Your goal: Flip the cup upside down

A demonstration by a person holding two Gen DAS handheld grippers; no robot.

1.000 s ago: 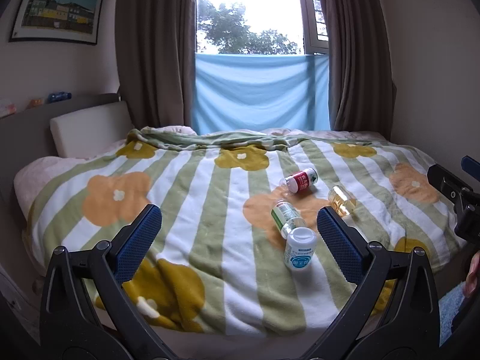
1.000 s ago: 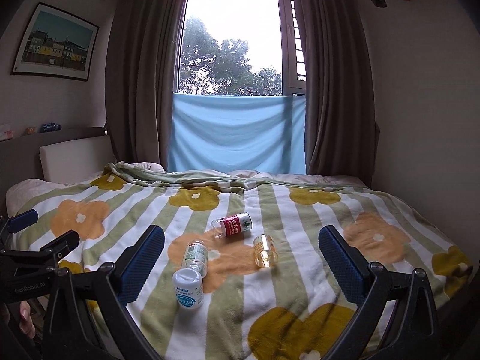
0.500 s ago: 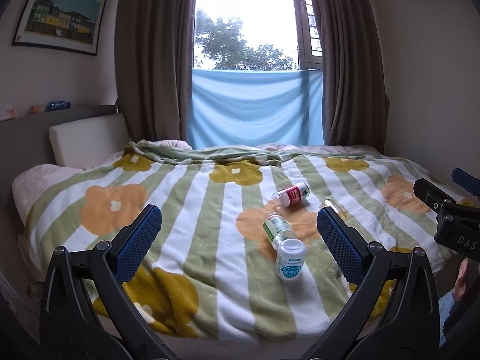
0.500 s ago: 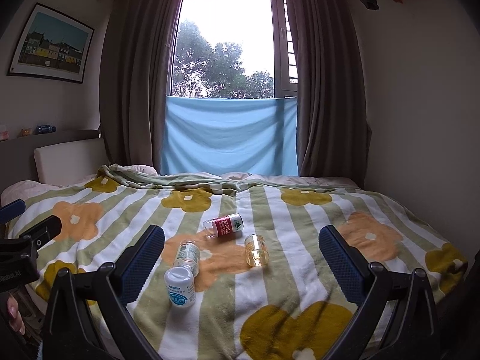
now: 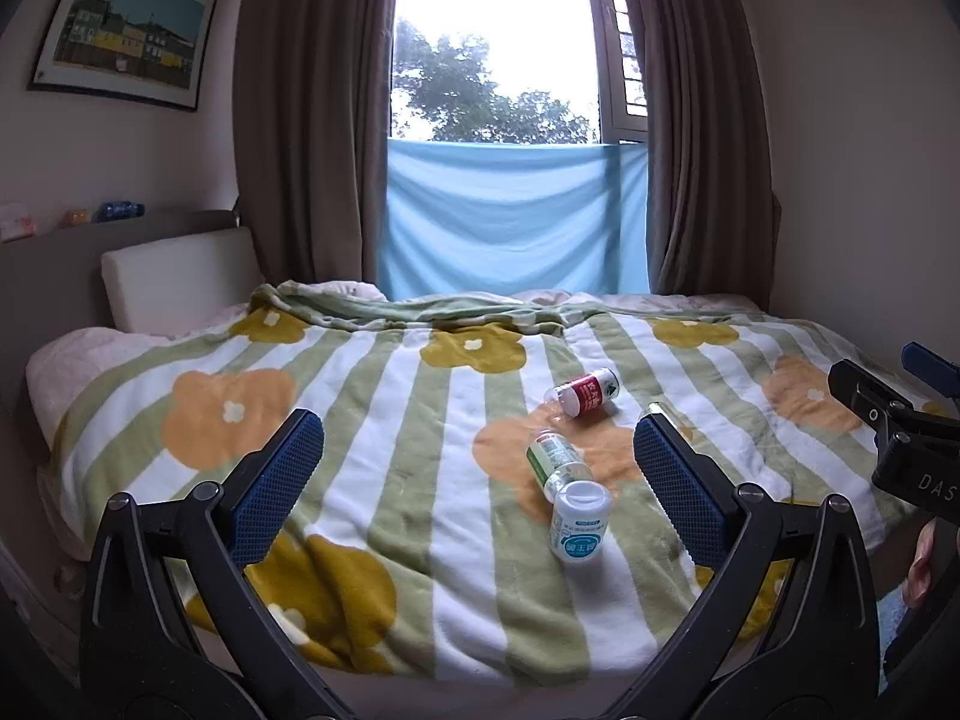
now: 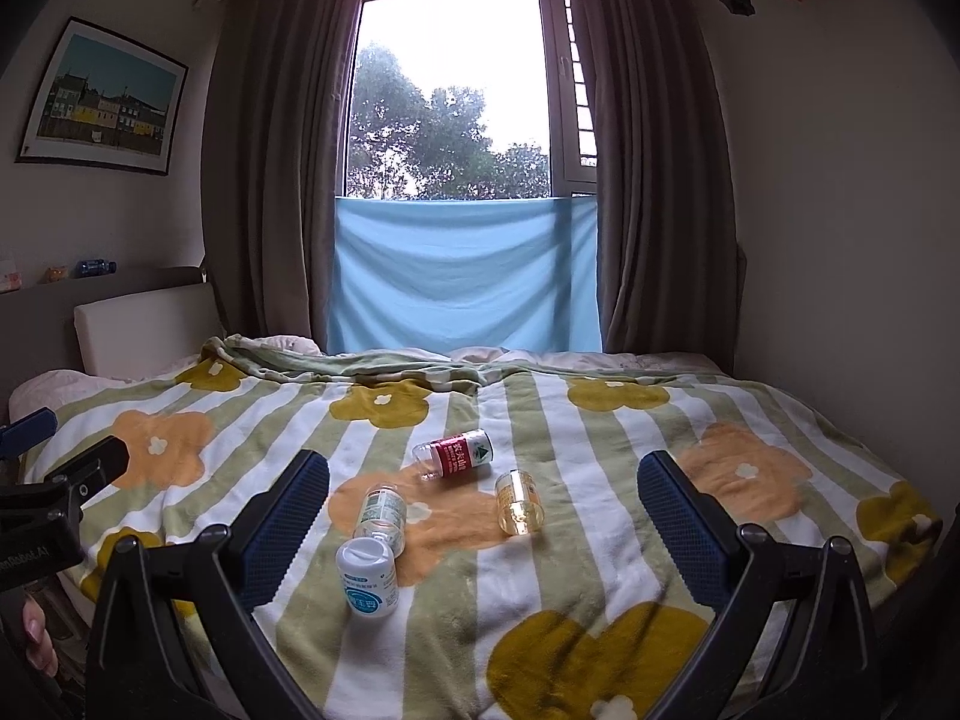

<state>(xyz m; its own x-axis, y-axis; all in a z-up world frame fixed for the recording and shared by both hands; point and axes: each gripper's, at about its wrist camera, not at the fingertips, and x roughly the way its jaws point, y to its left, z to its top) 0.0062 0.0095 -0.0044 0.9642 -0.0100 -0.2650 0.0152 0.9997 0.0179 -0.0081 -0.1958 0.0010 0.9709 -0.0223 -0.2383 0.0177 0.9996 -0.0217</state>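
Several small containers lie on the flower-patterned blanket (image 6: pixel 600 540). A clear amber cup (image 6: pixel 519 501) rests on its side, and in the left wrist view the amber cup (image 5: pixel 663 410) is half hidden behind a finger. Near it lie a red-labelled clear cup (image 6: pixel 457 456), a green-labelled clear cup (image 6: pixel 381 510) and a white blue-labelled container (image 6: pixel 366 577). My right gripper (image 6: pixel 483 474) is open, short of them and holding nothing. My left gripper (image 5: pixel 474 438) is open too, back from the bed's near edge.
The bed fills the room's width, with a headboard and white pillow (image 5: pixel 174 279) at the left. Brown curtains and a blue cloth (image 6: pixel 465 273) cover the window behind. Walls close in on both sides. A person's fingers (image 5: pixel 921 564) show at the right edge.
Both wrist views have tilted up and drawn back a little, so the bed sits lower in frame. The containers lie as before. Both grippers stay open.
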